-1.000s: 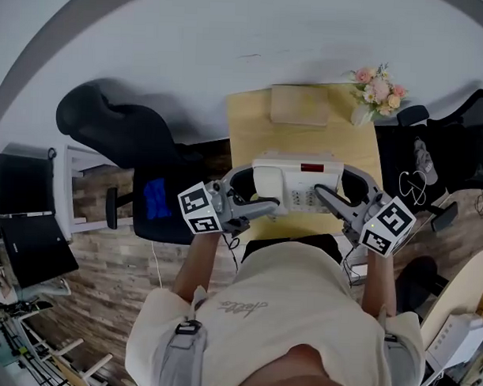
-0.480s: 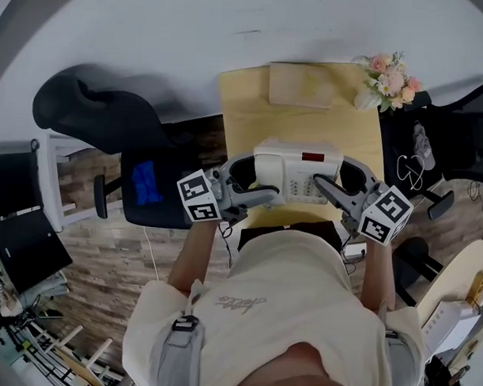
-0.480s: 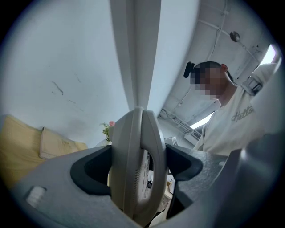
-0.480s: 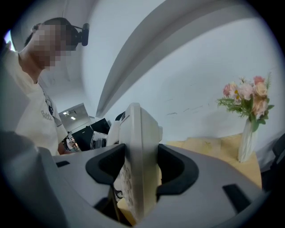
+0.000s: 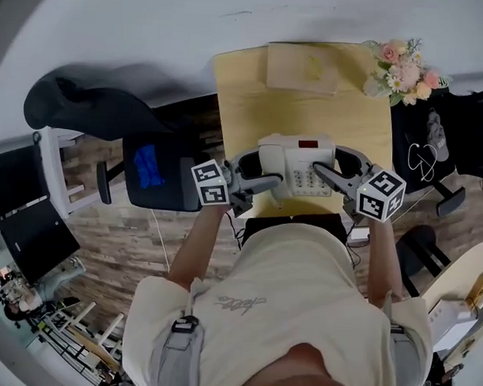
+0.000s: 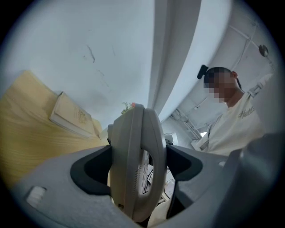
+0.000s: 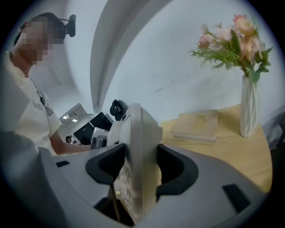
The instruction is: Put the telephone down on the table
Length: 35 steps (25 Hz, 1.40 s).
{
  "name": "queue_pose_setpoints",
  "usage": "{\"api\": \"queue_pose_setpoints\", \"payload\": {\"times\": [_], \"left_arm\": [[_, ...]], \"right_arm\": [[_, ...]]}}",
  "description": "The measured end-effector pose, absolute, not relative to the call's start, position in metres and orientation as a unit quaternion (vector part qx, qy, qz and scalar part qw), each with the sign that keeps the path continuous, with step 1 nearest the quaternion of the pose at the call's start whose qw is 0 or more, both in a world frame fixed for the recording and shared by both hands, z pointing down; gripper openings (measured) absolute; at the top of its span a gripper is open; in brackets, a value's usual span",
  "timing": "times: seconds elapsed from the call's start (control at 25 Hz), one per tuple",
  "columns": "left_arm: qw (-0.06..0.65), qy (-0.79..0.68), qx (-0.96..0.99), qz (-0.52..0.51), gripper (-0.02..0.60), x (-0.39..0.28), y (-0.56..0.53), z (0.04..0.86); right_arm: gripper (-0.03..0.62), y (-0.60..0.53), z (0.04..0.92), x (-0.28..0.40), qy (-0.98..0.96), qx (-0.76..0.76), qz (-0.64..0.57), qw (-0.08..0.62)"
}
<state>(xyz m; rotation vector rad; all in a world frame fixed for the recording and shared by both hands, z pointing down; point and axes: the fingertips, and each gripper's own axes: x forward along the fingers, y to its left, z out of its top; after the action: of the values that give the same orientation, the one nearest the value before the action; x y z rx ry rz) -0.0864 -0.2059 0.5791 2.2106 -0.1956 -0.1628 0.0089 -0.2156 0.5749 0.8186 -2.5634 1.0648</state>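
White plastic telephone (image 5: 296, 166) clamped from both sides: left gripper (image 5: 260, 182) closed on handset side, right gripper (image 5: 327, 174) closed on keypad side. Held over near half of wooden table (image 5: 245, 101); contact with surface not confirmable from any view. Pickup and carry judged done; lowering and release not yet done. Open room: bare tabletop ahead of unit. Book (image 5: 301, 65) at far edge and flower vase (image 5: 404, 74) at far right corner, both well apart. Near edge close below; set down further in
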Motion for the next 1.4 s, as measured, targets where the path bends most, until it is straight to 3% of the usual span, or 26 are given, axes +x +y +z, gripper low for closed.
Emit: {"api": "queue_pose_setpoints", "payload": {"times": [0.6, 1.4], "left_arm": [[0.537, -0.106, 0.837, 0.006, 0.380, -0.017, -0.272, 0.702], [0.600, -0.158, 0.784, 0.028, 0.379, -0.030, -0.292, 0.764]], "right_arm": [[0.219, -0.276, 0.715, 0.077, -0.829, 0.253, 0.488, 0.106], [0.221, -0.293, 0.781, 0.066, -0.781, 0.229, 0.569, 0.117]]}}
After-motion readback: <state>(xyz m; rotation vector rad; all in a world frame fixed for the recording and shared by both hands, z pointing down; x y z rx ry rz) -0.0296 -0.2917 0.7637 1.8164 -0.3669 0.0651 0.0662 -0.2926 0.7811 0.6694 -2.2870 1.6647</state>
